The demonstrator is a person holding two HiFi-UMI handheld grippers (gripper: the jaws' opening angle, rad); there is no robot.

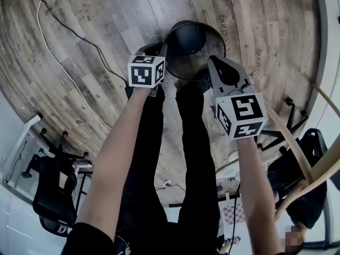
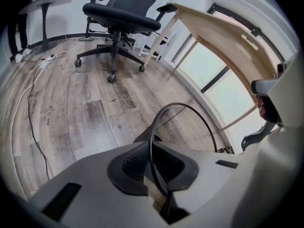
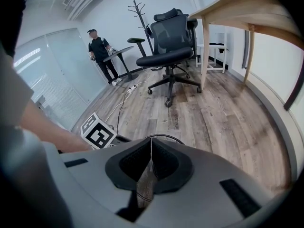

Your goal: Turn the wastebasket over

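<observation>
The black mesh wastebasket (image 1: 192,40) stands on the wooden floor in front of the person's legs, with its round rim facing up. My left gripper (image 1: 161,51) is at the rim's left side. In the left gripper view the thin rim (image 2: 153,127) runs between the pads of the left gripper (image 2: 152,151), which is shut on it, and the mesh wall (image 2: 192,127) shows beyond. My right gripper (image 1: 213,64) is over the rim's right side. It is shut, with nothing between its pads (image 3: 151,148). The rim (image 3: 164,137) lies just past its tips.
A black office chair (image 3: 168,42) and a pale wooden table (image 3: 247,13) stand beyond the basket; both also show in the left gripper view, chair (image 2: 121,13) and table (image 2: 223,37). A white cable (image 1: 53,52) trails over the floor. A person (image 3: 99,49) stands far off. Another chair (image 1: 53,195) is behind.
</observation>
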